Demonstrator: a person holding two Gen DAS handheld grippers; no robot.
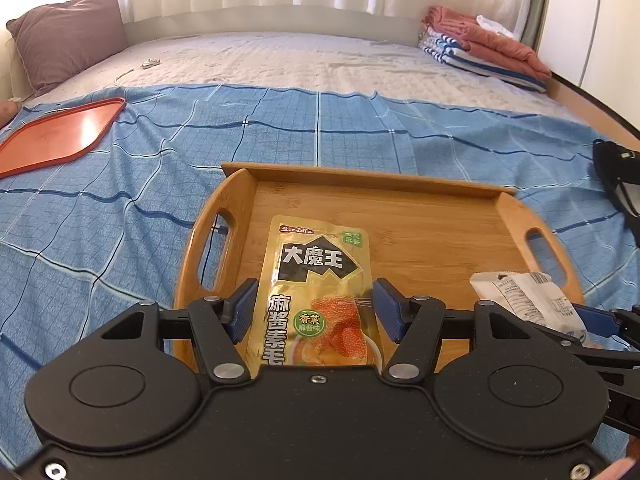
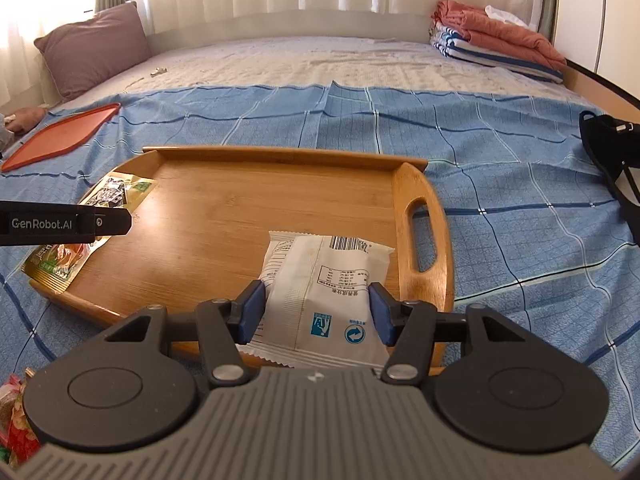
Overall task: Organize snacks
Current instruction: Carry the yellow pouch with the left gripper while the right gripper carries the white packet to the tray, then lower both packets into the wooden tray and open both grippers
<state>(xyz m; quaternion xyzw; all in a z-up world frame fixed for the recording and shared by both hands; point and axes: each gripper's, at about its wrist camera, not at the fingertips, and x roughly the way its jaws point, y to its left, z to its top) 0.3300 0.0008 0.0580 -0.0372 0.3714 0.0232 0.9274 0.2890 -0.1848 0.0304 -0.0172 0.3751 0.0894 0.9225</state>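
Observation:
My left gripper (image 1: 315, 309) is shut on a gold snack packet (image 1: 316, 264), its blue pads pressing both side edges. The packet hangs over the left half of a wooden tray (image 1: 400, 208) that lies on the blue checked cloth. My right gripper (image 2: 316, 313) is shut on a white snack packet (image 2: 324, 268), printed back up, over the right half of the wooden tray (image 2: 224, 216) near its handle. In the right wrist view the gold packet (image 2: 116, 190) shows at the tray's left end, behind the left gripper's finger (image 2: 80, 224). The white packet (image 1: 524, 300) shows at the right of the left wrist view.
A red tray (image 1: 60, 136) lies on the cloth at the far left. A purple pillow (image 1: 68, 36) and folded blankets (image 1: 484, 48) sit at the back of the bed. A black object (image 2: 608, 140) lies at the right edge. Colourful packets (image 2: 16, 420) lie at the near left.

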